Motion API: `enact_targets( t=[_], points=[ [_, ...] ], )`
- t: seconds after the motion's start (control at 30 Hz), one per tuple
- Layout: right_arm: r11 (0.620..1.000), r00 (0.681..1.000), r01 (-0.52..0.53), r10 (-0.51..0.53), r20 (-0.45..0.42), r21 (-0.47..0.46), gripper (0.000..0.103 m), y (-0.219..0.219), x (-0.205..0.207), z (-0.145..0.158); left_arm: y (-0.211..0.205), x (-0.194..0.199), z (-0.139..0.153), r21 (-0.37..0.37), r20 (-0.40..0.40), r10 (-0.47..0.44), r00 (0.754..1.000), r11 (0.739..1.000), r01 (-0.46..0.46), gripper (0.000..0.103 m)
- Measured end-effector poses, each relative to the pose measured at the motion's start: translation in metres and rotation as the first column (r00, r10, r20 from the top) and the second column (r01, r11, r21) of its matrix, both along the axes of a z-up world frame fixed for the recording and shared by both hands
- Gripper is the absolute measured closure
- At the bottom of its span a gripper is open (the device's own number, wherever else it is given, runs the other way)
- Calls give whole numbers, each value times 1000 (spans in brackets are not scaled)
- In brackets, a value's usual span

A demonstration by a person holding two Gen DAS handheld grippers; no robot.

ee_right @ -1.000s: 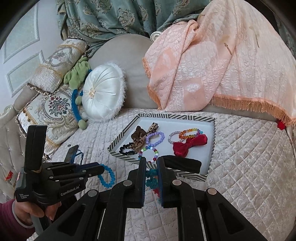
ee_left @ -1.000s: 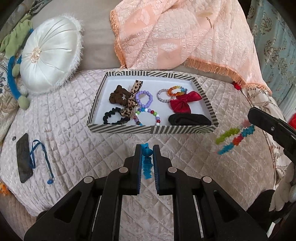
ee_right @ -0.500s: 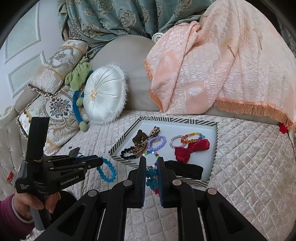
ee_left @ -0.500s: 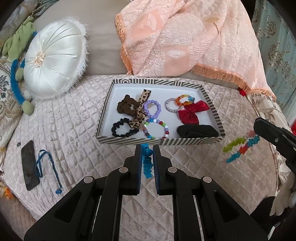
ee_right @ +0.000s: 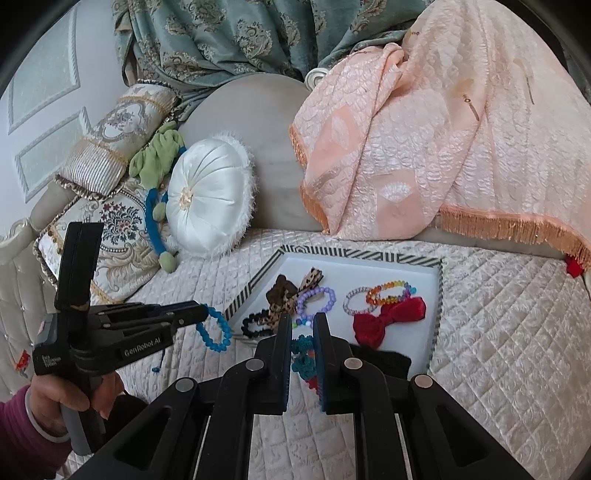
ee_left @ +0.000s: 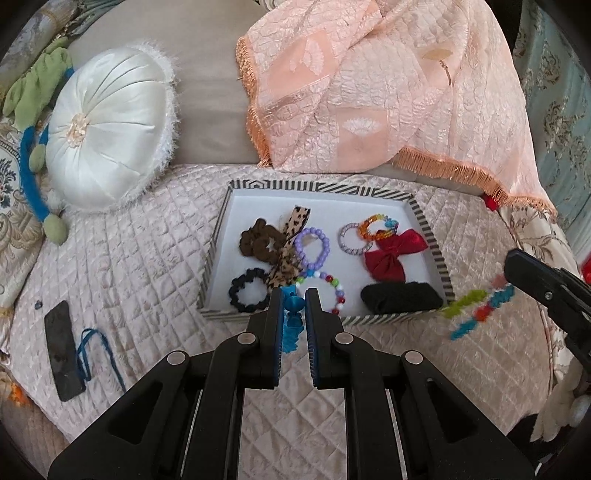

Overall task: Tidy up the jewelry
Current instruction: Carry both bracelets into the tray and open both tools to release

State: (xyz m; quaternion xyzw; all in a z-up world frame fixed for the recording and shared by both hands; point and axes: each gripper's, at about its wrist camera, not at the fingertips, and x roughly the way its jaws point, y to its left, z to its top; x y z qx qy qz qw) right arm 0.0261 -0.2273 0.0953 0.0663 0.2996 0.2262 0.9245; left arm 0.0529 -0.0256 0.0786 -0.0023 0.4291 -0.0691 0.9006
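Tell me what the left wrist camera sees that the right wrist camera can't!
Only the left wrist view shows the flat black phone lying on the quilt and the right tongs dangling a multicoloured bead bracelet.

Only the right wrist view shows the teal patterned curtain, the person's hand, and the left tongs gripping a blue bead bracelet.

Both show the striped-rim tray, the red satin bow and the round white cushion.

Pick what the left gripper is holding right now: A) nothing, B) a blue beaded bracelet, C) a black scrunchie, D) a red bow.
B: the right wrist view shows the left gripper shut on the blue beaded bracelet, which hangs from its tips short of the striped tray.
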Motion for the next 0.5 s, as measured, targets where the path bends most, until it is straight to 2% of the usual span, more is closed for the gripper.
enact_targets(
  t=[0.33, 0.5],
  points=[
    [1000, 999, -13, 13, -35, 9, 93, 8, 46, -5, -16, 44, -1, -21, -18, -9, 1000, 1000, 9, 93],
    [998, 997, -31, 35, -63, 55, 92, 15, 69, -12, -17, 77, 0, -4, -9, 7, 1000, 1000, -7, 93]
  ],
)
